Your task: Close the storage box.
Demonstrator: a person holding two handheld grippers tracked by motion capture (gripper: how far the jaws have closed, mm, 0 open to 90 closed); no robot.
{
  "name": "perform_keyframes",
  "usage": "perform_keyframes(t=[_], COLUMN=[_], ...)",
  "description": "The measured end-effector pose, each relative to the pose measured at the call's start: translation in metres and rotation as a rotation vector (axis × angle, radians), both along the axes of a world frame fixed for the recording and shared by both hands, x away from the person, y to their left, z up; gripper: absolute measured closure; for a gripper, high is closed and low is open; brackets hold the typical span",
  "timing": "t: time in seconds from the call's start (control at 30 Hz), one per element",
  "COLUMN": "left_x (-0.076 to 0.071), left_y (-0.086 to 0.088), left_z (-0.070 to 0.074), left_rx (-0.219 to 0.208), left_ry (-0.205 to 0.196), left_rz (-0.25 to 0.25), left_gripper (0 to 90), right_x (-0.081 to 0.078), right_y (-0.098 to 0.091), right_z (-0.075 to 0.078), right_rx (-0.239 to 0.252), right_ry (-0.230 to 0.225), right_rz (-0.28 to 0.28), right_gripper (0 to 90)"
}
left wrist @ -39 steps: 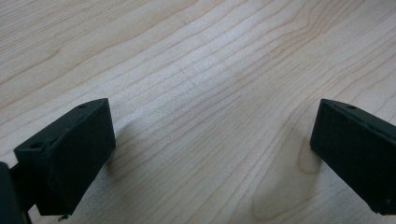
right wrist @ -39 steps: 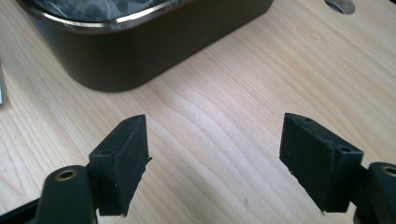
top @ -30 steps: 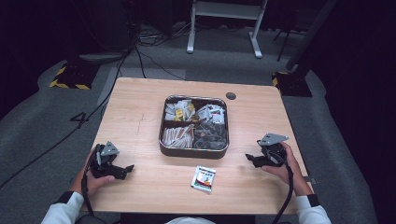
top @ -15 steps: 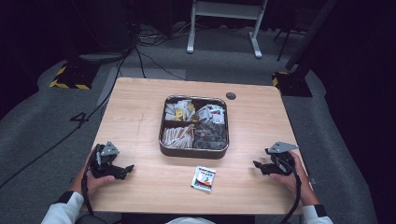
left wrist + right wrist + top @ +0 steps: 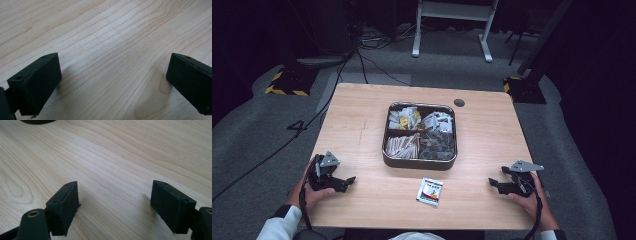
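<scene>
A small printed sachet (image 5: pixel 430 191) is seen flat on the wooden table (image 5: pixel 362 115), just in front of the four-compartment tin (image 5: pixel 420 164); its print is too small to be read. The left gripper (image 5: pixel 348 182) and the right gripper (image 5: pixel 493 183) are held at the near corners, well apart from it, jaws spread over bare wood. The tin's contents are indistinct.
</scene>
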State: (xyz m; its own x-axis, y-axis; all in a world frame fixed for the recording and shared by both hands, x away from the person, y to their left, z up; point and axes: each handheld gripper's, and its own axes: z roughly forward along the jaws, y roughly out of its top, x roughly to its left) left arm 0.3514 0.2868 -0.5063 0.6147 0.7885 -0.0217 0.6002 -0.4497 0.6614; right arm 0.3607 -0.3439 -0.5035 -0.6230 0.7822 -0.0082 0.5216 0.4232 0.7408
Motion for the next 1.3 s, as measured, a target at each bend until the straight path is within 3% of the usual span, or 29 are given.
perform_keyframes(t=[1.3], left_x=[0.0027], left_y=[-0.0007], left_z=[-0.0002], left_rx=[-0.001], left_ry=[-0.004], left_rz=[-0.008], left_gripper=[0.2], right_x=[0.0015], right_y=[-0.0009], right_z=[-0.0006], right_rx=[0.004], right_ry=[-0.004], right_rz=[-0.023], right_gripper=[22.6])
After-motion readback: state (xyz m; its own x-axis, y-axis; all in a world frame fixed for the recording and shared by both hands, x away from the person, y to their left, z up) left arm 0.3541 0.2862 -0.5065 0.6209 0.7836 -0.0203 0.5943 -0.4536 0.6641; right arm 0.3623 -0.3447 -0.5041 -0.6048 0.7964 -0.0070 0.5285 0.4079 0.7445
